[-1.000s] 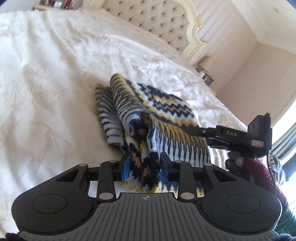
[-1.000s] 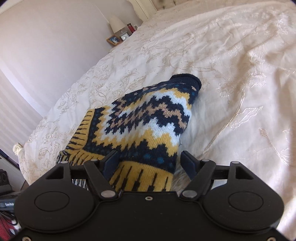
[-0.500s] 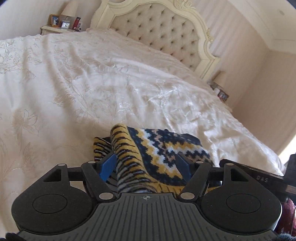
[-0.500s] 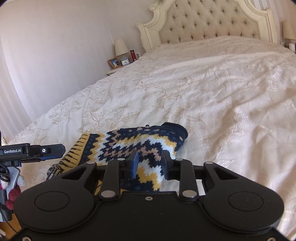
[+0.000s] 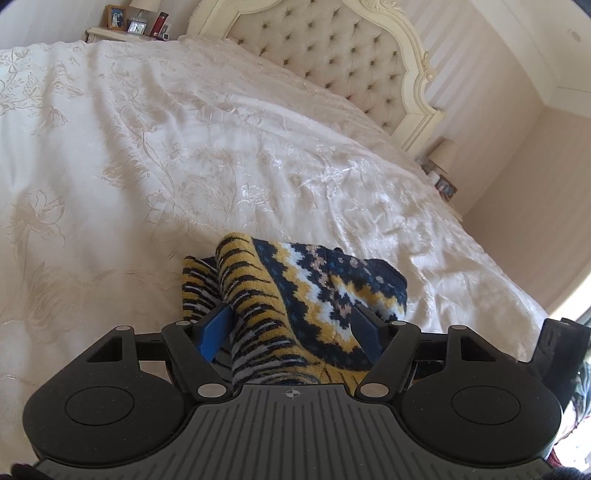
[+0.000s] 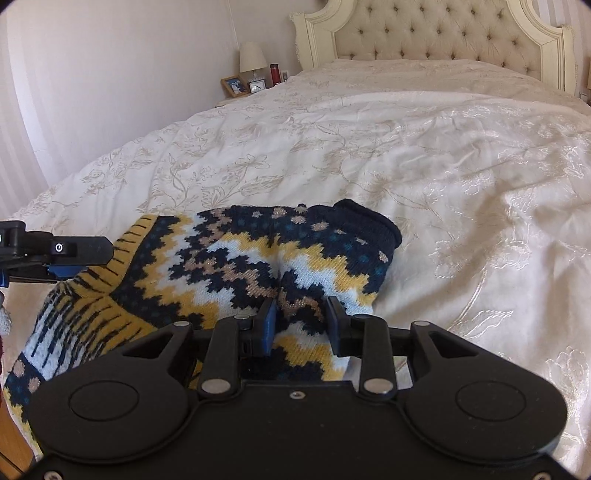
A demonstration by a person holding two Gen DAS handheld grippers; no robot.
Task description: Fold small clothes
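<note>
On cream bedspread (image 6: 424,155) before tufted headboard (image 6: 439,33), sweater (image 6: 236,266).

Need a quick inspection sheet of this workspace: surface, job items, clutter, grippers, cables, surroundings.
Surface: cream bedspread with floral embroidery, rumpled.
Job's things: one patterned knit sweater, navy, yellow and white, bunched at the near edge of the bed, not yet folded flat.
Clutter: nothing seen on the bedspread besides the sweater.
Grippers: left gripper open, fingers either side of the knit; right gripper shut on a ridge of the sweater.
Cables: nothing seen.
Surroundings: tufted headboard; nightstand with lamp, photo frame, small clock, red bottle.
</note>
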